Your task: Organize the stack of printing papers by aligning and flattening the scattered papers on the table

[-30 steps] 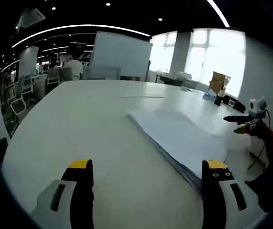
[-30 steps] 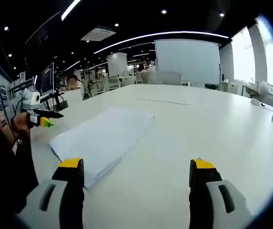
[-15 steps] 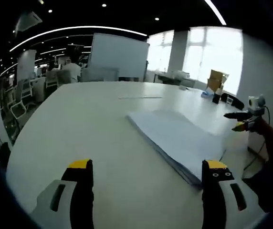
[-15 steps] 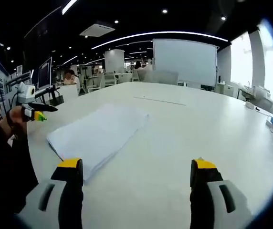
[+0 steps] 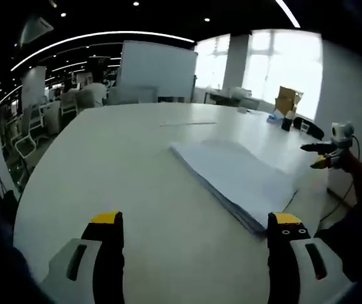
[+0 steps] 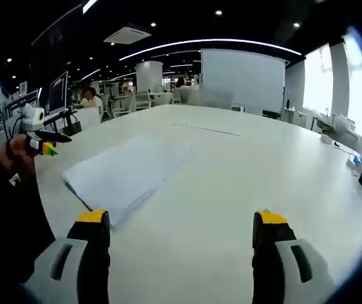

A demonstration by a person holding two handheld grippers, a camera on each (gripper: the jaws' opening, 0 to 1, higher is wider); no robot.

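My left gripper (image 5: 193, 234) is spread wide with nothing between its yellow-tipped jaws, and my right gripper (image 6: 179, 234) is just as wide and just as empty. Both hang above the white table (image 5: 105, 171), not touching anything.

The stack of printing papers (image 5: 235, 177) lies at about 2 o'clock from my left jaws, its near corner just beside the right jaw tip. In the right gripper view the same stack (image 6: 127, 174) sits at about 10 o'clock, its near corner close to my left jaw tip. The sheets look slightly fanned along the long edge and the top surface bulges a little, so it is not yet squared or flat.

As I see it, the main risk is coming in at the edges too steeply: a jaw tip could dig under the top sheets and curl or crease them, or push only the upper layers so the fan gets worse. Pressing from one side alone would likely slide the whole stack across the smooth tabletop toward the table's near edge, where sheets could spill off. My two grippers also face each other across the stack; the right one (image 5: 323, 158) shows at 3 o'clock in the left gripper view, and closing in carelessly could knock them together.
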